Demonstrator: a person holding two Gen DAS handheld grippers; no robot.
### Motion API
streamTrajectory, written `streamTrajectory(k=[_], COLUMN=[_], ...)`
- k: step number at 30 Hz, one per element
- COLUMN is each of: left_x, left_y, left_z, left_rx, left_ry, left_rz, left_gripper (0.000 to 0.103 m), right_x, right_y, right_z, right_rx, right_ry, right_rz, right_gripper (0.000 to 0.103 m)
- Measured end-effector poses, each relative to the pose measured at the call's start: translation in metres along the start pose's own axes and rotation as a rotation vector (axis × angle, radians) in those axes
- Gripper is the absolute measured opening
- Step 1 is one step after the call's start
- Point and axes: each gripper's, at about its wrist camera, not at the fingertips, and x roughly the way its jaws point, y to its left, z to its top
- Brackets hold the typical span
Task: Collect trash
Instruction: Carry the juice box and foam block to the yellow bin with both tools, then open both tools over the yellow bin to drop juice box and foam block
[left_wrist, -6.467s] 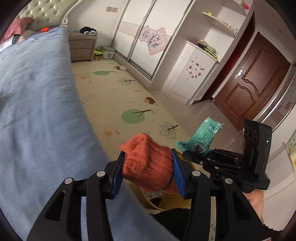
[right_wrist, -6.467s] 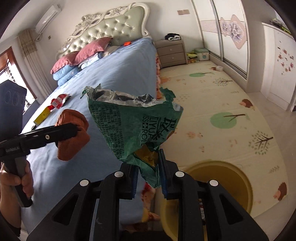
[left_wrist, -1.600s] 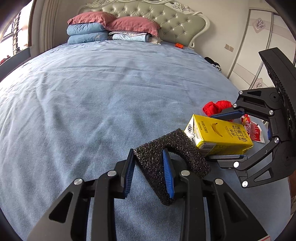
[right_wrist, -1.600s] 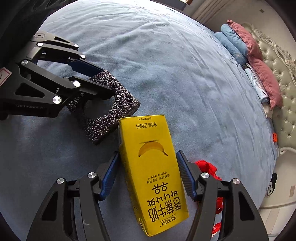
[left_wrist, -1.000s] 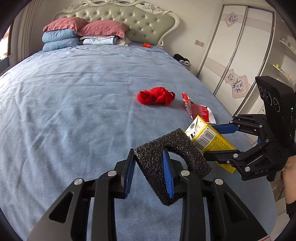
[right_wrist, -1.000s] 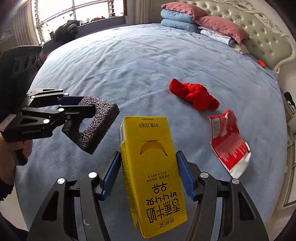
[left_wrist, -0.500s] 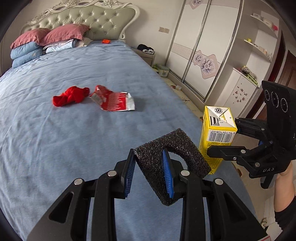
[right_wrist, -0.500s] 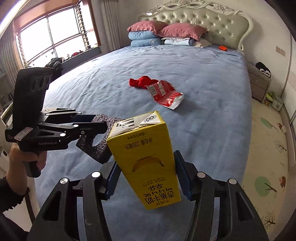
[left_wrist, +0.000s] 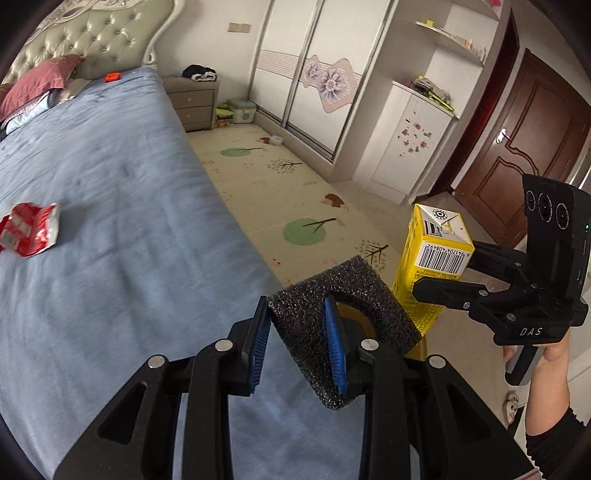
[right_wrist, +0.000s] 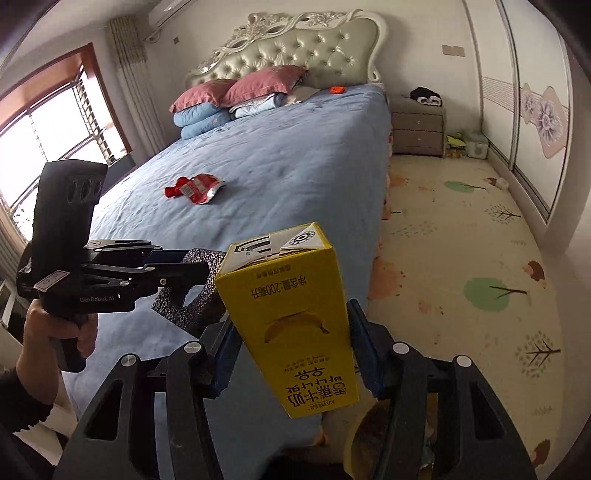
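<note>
Two pieces of trash are held above the foot corner of the blue bed (right_wrist: 280, 173), beside the patterned floor mat (left_wrist: 295, 192). A yellow milk carton (right_wrist: 295, 317) is clamped upright between the fingers of the right gripper (right_wrist: 291, 354). Just beside it, a black foam piece (left_wrist: 332, 317) is pinched by one limb between the blue-padded fingers of the left gripper (left_wrist: 299, 343). A red wrapper (right_wrist: 197, 188) is seen lying farther up the bed, well apart from both.
</note>
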Motion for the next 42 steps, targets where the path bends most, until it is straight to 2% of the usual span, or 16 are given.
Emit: streamTrajectory(k=[4, 9, 12, 15, 21, 23, 24, 25, 26, 27, 33, 42], left_x=[0.045, 0.107, 0.141, 0.165, 0.190, 0.194, 0.196, 0.199, 0.200, 0.200, 0.197, 0.154], left_y=[-0.039, -0.081, -0.102, -0.118, -0.137, -0.138, -0.139, -0.140, -0.141, -0.142, -0.144, -0.153], left_z=[0.008, 0.009, 0.006, 0.001, 0.002, 0.001, 0.001, 0.001, 0.000, -0.001, -0.002, 0.007], left_rx=[0.036, 0.046, 0.038, 0.030, 0.050, 0.043, 0.043, 0.050, 0.058, 0.064, 0.084, 0.156], left_ry=[0.066, 0.176, 0.241, 0.292, 0.325, 0.329, 0.330, 0.333, 0.329, 0.320, 0.318, 0.200], left_rz=[-0.044, -0.120, -0.161, -0.191, -0.197, -0.207, -0.206, -0.202, -0.192, -0.180, -0.157, -0.137], left_gripper=[0.030, 0.030, 0.030, 0.030, 0.031, 0.033, 0.039, 0.059, 0.076, 0.079, 0.081, 0.082], right_x=[-0.018, -0.032, -0.037, -0.039, -0.045, -0.044, -0.044, -0.044, -0.044, -0.045, -0.050, -0.061], right_y=[-0.043, -0.090, -0.110, -0.127, -0.157, -0.162, -0.165, -0.167, -0.169, -0.171, -0.175, -0.155], right_z=[-0.035, -0.079, -0.103, -0.123, -0.151, -0.155, -0.157, -0.158, -0.160, -0.162, -0.170, -0.152], right_rx=[0.069, 0.179, 0.214, 0.256, 0.338, 0.349, 0.355, 0.363, 0.372, 0.379, 0.394, 0.359], right_ry=[0.015, 0.035, 0.054, 0.066, 0.064, 0.066, 0.069, 0.069, 0.068, 0.065, 0.048, 0.008], right_rz=[-0.099, -0.142, -0.202, -0.212, -0.215, -0.210, -0.205, -0.206, -0.209, -0.208, -0.200, -0.168], right_gripper=[0.054, 0.054, 0.054, 0.054, 0.054, 0.055, 0.056, 0.056, 0.058, 0.059, 0.059, 0.059])
